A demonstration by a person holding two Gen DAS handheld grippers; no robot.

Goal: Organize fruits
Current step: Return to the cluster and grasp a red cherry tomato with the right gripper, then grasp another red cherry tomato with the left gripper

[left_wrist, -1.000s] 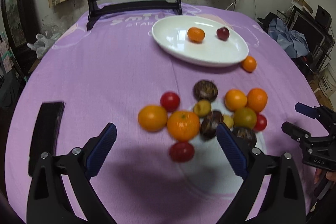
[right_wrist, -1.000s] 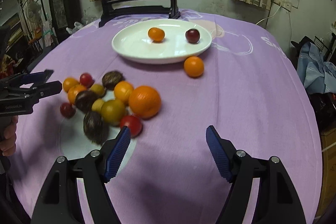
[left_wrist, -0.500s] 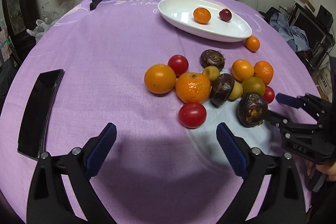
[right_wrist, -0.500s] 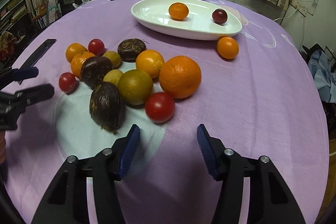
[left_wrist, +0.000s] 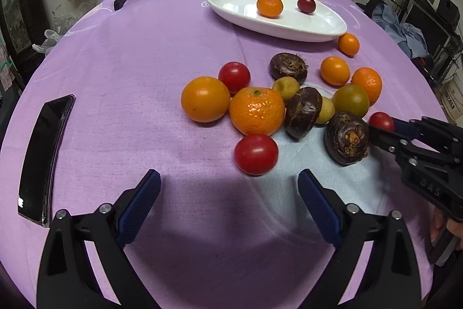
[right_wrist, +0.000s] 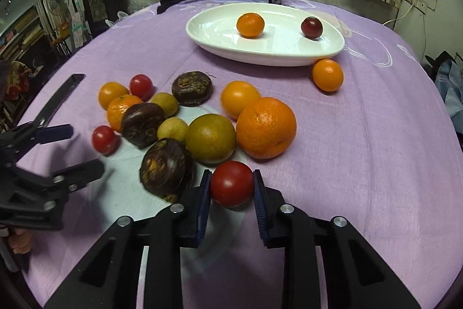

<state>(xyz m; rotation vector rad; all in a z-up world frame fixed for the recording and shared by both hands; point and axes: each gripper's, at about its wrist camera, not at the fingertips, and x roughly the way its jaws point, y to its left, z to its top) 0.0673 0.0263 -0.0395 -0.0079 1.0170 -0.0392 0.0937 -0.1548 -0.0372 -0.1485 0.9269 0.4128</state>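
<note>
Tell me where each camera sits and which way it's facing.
Left wrist: on the left tool, angled down across the table at the fruit pile; its open fingers and the right tool show.
Right wrist: on the right tool, angled down, clamped on a red tomato; the left tool shows.
Shared: white plate, fruit pile.

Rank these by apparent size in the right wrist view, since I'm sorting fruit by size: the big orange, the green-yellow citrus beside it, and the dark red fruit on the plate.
1. Big orange, largest.
2. Green-yellow citrus, next to it and only somewhat smaller.
3. Dark red fruit on the white plate, smallest, though it lies farther from the camera, so the gap is exaggerated.
</note>
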